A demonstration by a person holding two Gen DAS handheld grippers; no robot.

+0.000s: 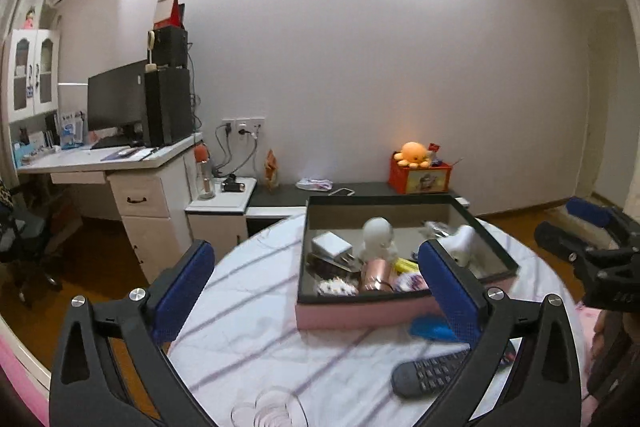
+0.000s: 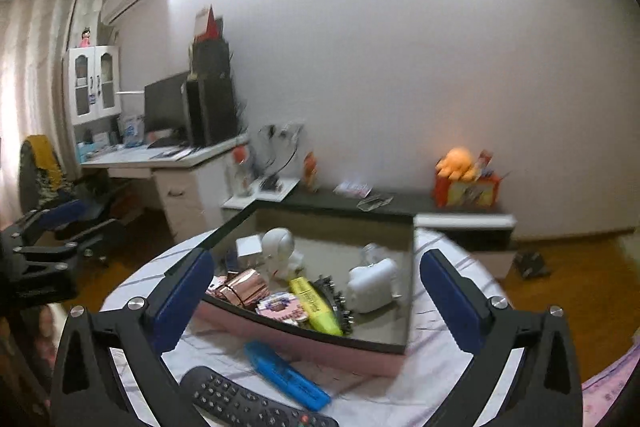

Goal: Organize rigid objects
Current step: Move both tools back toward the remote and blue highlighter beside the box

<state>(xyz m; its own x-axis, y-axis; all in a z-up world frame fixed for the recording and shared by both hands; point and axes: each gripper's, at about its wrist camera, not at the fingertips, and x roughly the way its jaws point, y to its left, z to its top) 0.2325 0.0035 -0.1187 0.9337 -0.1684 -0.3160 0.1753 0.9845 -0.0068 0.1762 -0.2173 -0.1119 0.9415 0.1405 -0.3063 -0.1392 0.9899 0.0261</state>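
Note:
A pink box (image 1: 360,313) with a dark rim sits on the round striped table (image 1: 256,307); it also shows in the right wrist view (image 2: 288,337). It holds a white figure (image 2: 280,245), a white charger (image 1: 332,245), a rose-gold cylinder (image 2: 240,289), a yellow highlighter (image 2: 316,305) and other small items. A black remote (image 2: 248,403) and a blue object (image 2: 286,373) lie on the table in front of the box. My left gripper (image 1: 316,283) is open and empty above the table. My right gripper (image 2: 316,287) is open and empty, near the box.
A glass (image 1: 268,409) stands at the table's near edge. A white desk (image 1: 120,163) with a monitor stands at left. A low dark shelf (image 1: 352,193) along the wall holds a red box with an orange plush (image 1: 418,157). An office chair (image 2: 48,179) stands at left.

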